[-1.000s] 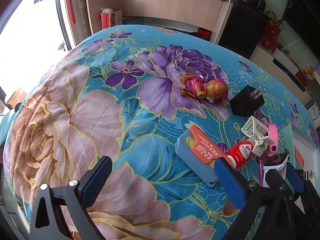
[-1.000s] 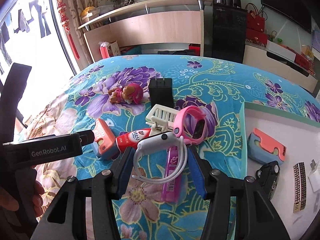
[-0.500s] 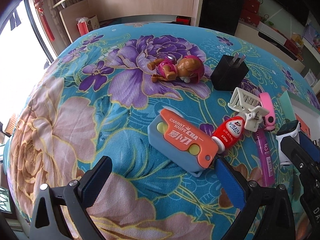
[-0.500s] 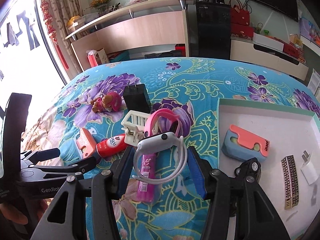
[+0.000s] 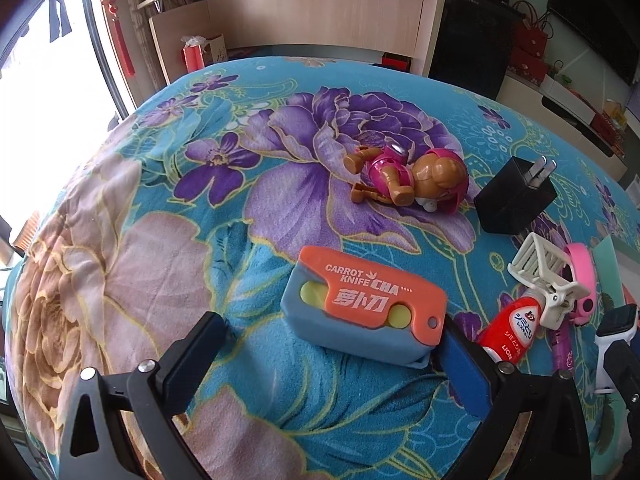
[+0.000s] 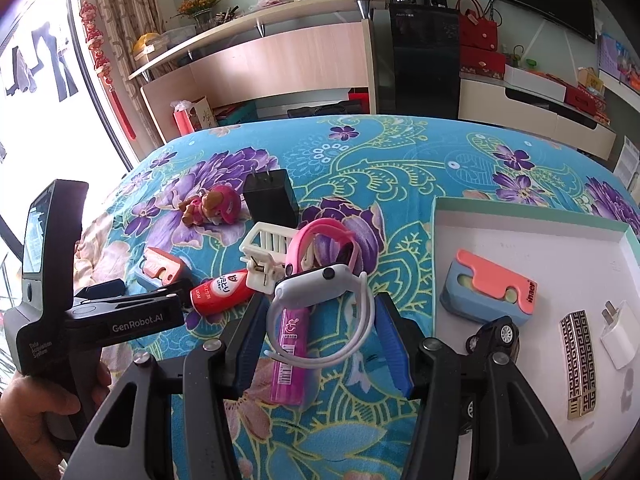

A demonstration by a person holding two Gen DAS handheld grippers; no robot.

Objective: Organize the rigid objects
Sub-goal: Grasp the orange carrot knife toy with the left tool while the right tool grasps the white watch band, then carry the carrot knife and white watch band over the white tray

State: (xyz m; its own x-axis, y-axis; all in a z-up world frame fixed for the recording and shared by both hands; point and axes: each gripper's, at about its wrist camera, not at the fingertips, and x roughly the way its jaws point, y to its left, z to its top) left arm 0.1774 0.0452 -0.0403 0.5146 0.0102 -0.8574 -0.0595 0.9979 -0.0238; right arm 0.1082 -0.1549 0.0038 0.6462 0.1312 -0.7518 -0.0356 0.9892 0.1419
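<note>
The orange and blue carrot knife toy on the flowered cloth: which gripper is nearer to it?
Left. The left gripper is open, the carrot knife toy just ahead of its fingertips. The right gripper is farther right, closed around the white smartwatch.

carrot knife toy point(image 5: 362, 306): "CARROT KNIFE CHA" | red tube point(image 5: 510, 334): "LION" | left tongs point(image 6: 136, 286): "GenRobot.AI"

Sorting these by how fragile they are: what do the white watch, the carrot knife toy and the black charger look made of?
White watch: smooth matte band, probably silicone, since it holds a springy loop; glossy hard case.
Carrot knife toy: moulded plastic, matte orange over blue, raised lettering.
Black charger: hard matte plastic with two shiny metal prongs.
None looks fragile.
</note>
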